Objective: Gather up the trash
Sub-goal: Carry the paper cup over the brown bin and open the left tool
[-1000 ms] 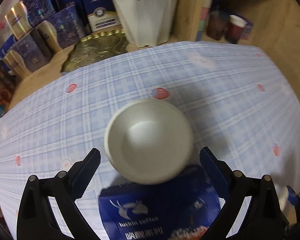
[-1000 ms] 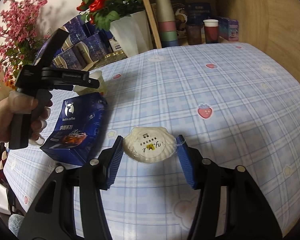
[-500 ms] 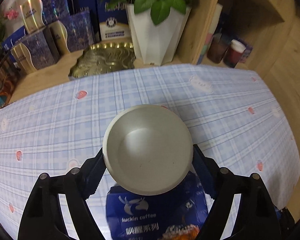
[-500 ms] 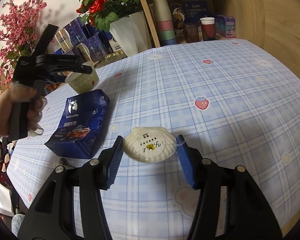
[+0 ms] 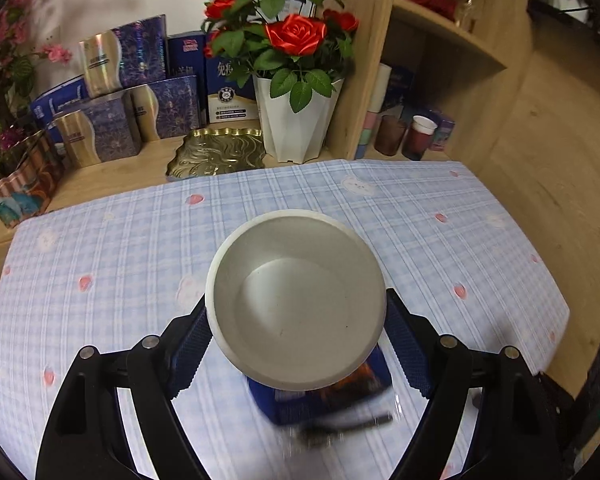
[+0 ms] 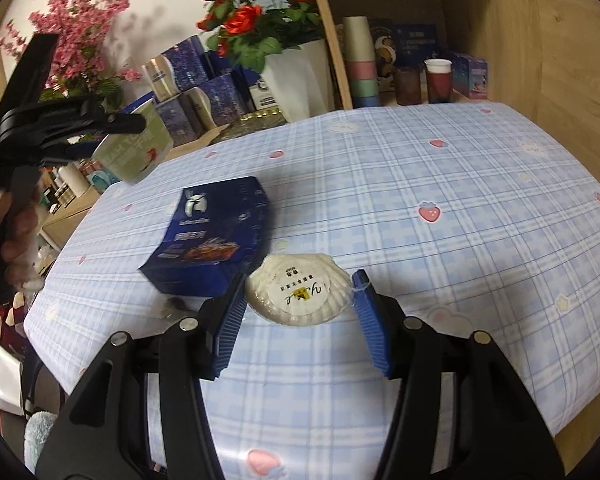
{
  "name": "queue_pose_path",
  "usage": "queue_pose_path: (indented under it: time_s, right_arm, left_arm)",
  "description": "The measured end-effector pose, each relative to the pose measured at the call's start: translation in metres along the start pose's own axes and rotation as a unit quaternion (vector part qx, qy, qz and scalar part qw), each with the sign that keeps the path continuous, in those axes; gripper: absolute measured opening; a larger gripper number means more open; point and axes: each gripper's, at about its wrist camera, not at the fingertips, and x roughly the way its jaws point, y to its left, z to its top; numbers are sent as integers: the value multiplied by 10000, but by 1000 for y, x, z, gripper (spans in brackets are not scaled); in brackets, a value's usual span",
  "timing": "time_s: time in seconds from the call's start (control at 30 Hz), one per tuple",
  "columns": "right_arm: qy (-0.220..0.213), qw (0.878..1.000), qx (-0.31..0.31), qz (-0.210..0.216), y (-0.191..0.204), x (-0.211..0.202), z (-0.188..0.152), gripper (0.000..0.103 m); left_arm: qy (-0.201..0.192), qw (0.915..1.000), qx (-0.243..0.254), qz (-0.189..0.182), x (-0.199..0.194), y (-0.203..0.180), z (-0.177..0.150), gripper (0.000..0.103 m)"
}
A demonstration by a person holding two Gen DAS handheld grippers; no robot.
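Above table (image 5: 420, 216) now: gripped cup (image 5: 296, 300).

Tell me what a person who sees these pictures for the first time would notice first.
First, the white paper cup held in the left gripper, lifted above the checked tablecloth. Next, the shell-shaped white soap held in the right gripper. A dark blue coffee box lies on the cloth just left of it.
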Motion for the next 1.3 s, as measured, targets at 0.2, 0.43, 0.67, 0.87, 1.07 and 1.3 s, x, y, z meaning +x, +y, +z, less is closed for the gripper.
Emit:
queue_pose_path:
  time_s: [0.2,0.43,0.67,0.87,1.07,1.3]
  right_arm:
    - [43,9997,-207,103,22,-19,-16,55]
    - [131,9988,-444,180,45,-37,-40,55]
    - [279,9970,-667,262,65,-47,-65,55]
    - [329,9952,-877,279,75,-53,-82,55]
    - [404,9944,-929,297,77,-54,-96,55]
    - [412,9922,-1117,358,86,-58,-110,55]
  left_arm:
    - [-126,9999,-79,-63,-49,4,-55,79]
    - [-264,9993,-231,-103,-95,5,-117,80]
    - [-323,9977,-570,-169,-122,8,-174,80]
    - [-350,9973,-622,-169,-130,9,-213,80]
    - [-218,9972,-649,-285,-129,7,-250,80]
    - [5,9963,-764,-394,-125,6,-287,80]
